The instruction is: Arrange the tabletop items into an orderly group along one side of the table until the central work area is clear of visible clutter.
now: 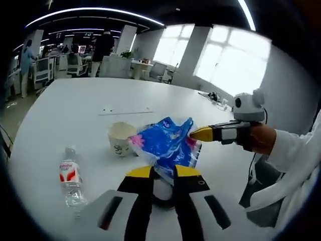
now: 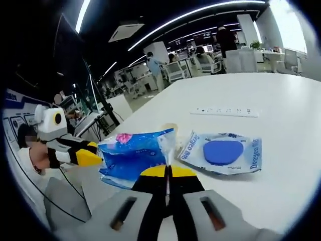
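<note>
Both my left gripper (image 1: 163, 173) and right gripper (image 2: 168, 171) pinch the edges of the blue bag (image 1: 168, 143), which seems soft, light, crinkly and slippery.

Open-plan office, bright windows (image 1: 225, 60), ceiling light strips (image 1: 95, 11), desks and chairs (image 2: 175, 70) behind

Office chairs (image 1: 159, 70) and desks stand beyond the white table (image 1: 75, 108), near bright windows (image 1: 235, 63).
</note>
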`<state>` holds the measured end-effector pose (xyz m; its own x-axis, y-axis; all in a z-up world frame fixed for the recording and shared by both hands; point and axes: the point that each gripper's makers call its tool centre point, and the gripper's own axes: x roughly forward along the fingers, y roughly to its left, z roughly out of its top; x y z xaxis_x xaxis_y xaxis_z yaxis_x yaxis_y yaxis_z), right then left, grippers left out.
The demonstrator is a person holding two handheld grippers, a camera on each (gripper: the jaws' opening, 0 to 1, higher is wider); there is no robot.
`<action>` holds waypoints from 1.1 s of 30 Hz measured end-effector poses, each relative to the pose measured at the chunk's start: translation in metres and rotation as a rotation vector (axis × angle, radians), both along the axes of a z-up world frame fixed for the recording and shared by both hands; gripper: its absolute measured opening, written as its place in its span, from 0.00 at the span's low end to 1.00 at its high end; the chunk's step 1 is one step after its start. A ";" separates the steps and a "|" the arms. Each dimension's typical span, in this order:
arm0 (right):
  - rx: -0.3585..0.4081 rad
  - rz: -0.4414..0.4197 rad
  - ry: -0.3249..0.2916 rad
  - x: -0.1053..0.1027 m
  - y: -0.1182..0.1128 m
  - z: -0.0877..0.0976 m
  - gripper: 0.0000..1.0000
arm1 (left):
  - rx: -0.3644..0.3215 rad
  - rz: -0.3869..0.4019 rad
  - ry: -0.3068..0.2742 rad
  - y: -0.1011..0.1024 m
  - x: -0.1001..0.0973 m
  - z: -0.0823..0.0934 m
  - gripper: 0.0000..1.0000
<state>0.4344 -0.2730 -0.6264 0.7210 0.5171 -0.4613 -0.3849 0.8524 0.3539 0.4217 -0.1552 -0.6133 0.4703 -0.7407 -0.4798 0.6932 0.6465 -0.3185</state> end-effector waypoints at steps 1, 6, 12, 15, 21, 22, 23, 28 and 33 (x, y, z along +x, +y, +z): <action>-0.001 -0.008 -0.002 -0.001 -0.003 0.001 0.00 | 0.003 -0.007 -0.001 -0.003 0.000 0.000 0.08; 0.008 -0.053 -0.005 -0.008 -0.021 0.003 0.00 | 0.001 -0.047 -0.001 -0.022 -0.002 0.002 0.04; 0.005 -0.101 -0.018 -0.013 -0.043 0.009 0.00 | 0.005 -0.086 0.003 -0.042 -0.002 0.004 0.00; 0.007 -0.126 -0.027 -0.014 -0.055 0.014 0.00 | -0.001 -0.116 -0.004 -0.057 -0.001 0.009 0.00; 0.002 -0.182 -0.041 -0.016 -0.082 0.020 0.00 | -0.008 -0.164 -0.016 -0.084 0.003 0.018 0.00; 0.001 -0.199 -0.045 -0.017 -0.091 0.021 0.00 | -0.004 -0.182 -0.024 -0.094 0.005 0.019 0.00; -0.002 -0.206 -0.045 -0.018 -0.095 0.021 0.00 | -0.002 -0.192 -0.027 -0.100 0.007 0.021 0.00; -0.015 -0.258 -0.055 -0.018 -0.128 0.025 0.00 | -0.008 -0.206 -0.018 -0.128 0.016 0.022 0.00; -0.035 -0.296 -0.059 -0.016 -0.157 0.024 0.00 | 0.004 -0.237 -0.013 -0.160 0.018 0.021 0.00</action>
